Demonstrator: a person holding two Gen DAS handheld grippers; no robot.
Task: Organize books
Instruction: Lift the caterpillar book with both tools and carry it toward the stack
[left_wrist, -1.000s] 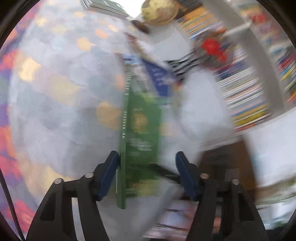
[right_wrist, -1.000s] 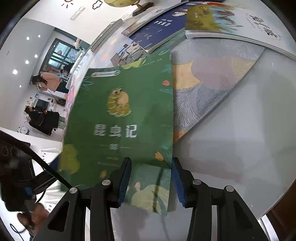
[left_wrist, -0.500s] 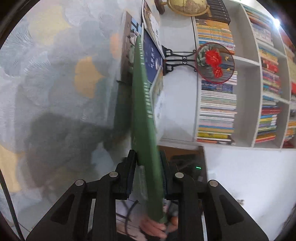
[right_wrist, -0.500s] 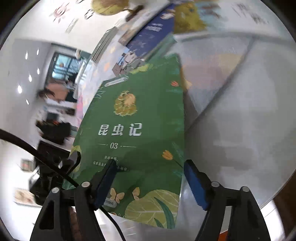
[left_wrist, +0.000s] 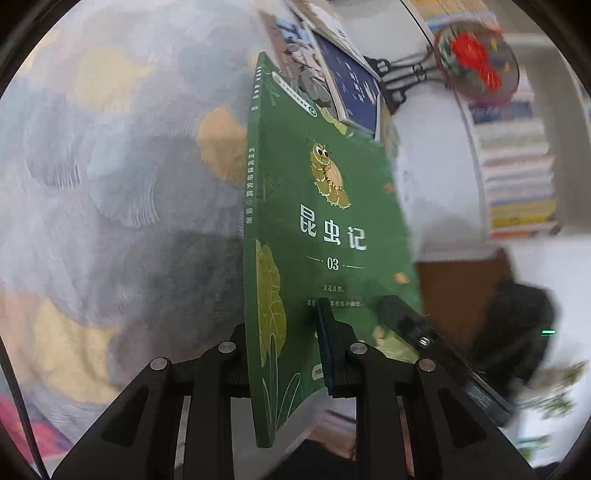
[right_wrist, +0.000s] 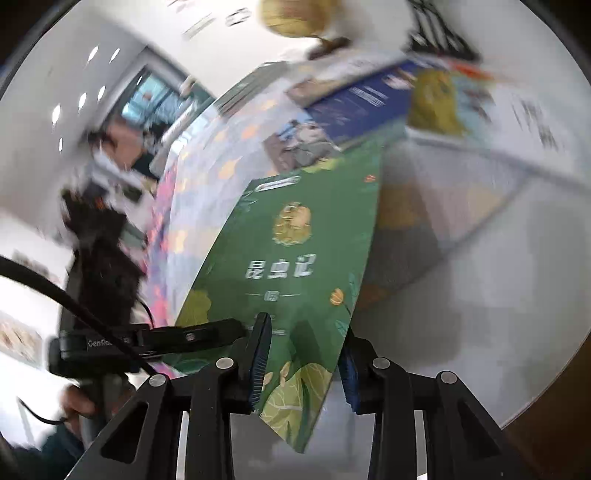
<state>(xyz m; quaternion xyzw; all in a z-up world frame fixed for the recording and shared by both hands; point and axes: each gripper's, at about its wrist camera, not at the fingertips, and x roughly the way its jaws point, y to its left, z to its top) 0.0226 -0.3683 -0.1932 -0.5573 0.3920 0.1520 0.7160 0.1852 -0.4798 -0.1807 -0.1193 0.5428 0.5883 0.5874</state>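
We hold the green book (left_wrist: 332, 236) off the surface (left_wrist: 110, 166) with both claws at its lower end. The left claw (left_wrist: 284, 354) is pressed together on the spine side of the book, one pad on the front cover and the other behind the back cover. The right claw (right_wrist: 303, 365) straddles the opposite lower corner of the same book (right_wrist: 295, 258); its jaws have just been closing with the book between them, and its left pad lies against the cover, but motion blur prevents us from confirming that both pads press, so we treat this grip as undetermined. The book is tilted steeply, its far end reaching toward the other books. Those remaining books (left_wrist: 343, 77) lie overlapping in a loose fan on the patterned cloth of the surface, near a decorative fan on a black stand (left_wrist: 476, 62). A bookshelf (left_wrist: 517, 166) filled with stacked volumes stands behind them. We judge the task to be at an early stage: one book is lifted and under control, none of the visible loose books appears squared into a neat pile, and the destination for the green book is not shown. What remains is to place this book and to collect the dark blue book (right_wrist: 365, 103) and its neighbours.
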